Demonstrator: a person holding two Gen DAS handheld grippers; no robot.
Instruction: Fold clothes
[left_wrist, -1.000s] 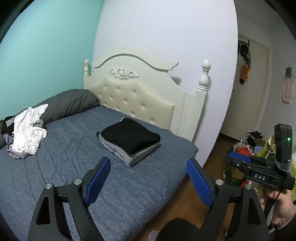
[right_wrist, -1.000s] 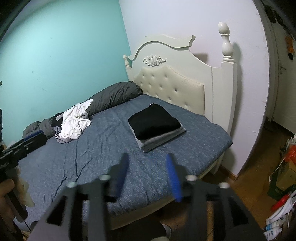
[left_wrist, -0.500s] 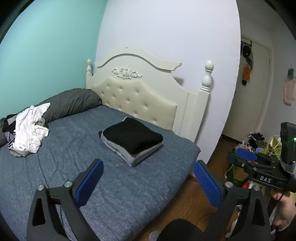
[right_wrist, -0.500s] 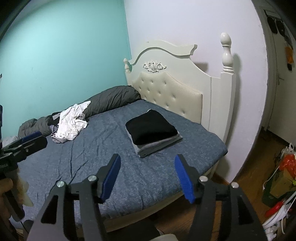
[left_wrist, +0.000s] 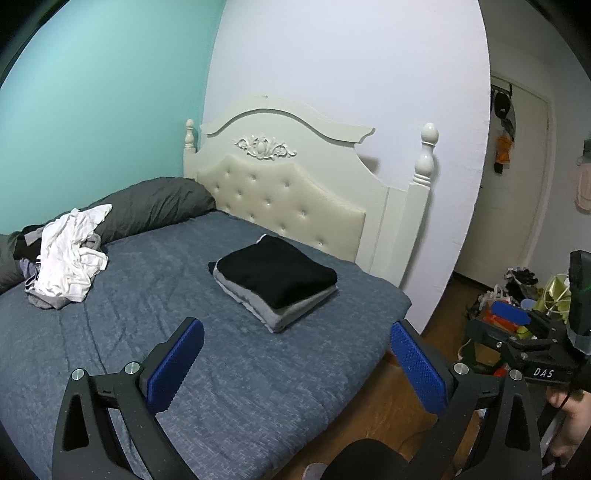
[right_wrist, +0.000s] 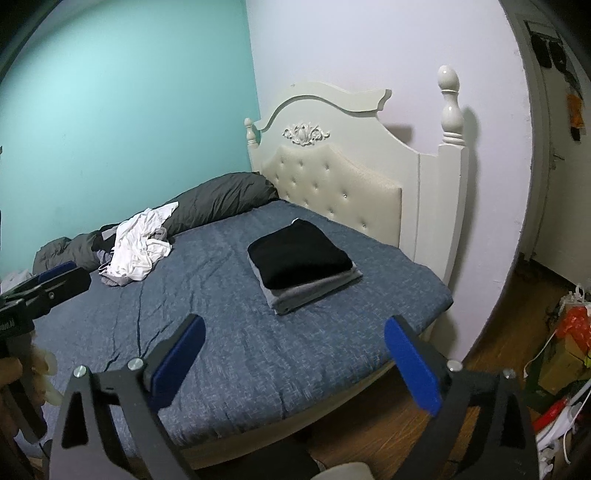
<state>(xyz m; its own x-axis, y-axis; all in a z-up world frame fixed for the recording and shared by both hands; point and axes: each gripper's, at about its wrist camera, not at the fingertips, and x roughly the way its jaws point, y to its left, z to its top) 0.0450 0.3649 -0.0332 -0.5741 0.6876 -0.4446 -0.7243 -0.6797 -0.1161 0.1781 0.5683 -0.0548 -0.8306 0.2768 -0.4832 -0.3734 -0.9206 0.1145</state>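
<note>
Sitting folded near the headboard (left_wrist: 295, 192): black-on-grey stack (left_wrist: 275, 280) on the bed (left_wrist: 147, 332). Unfolded white pile (left_wrist: 72, 258) by the dark pillow (left_wrist: 155, 206). Left claw (left_wrist: 295, 365) and right claw (right_wrist: 295, 362) both spread wide, empty, above the bed's near edge.

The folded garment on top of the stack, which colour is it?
Black, lying on grey folded pieces; clearest in the right wrist view.

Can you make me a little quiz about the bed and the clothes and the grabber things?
1. True or false: the left gripper is open and holds nothing.
2. What colour is the top piece of the folded stack? A) black B) red C) yellow
3. Which clothes are unfolded?

Key: 1 true. 2 A. 3 The white crumpled pile, lying on the blue bedspread near the grey pillow.
</note>
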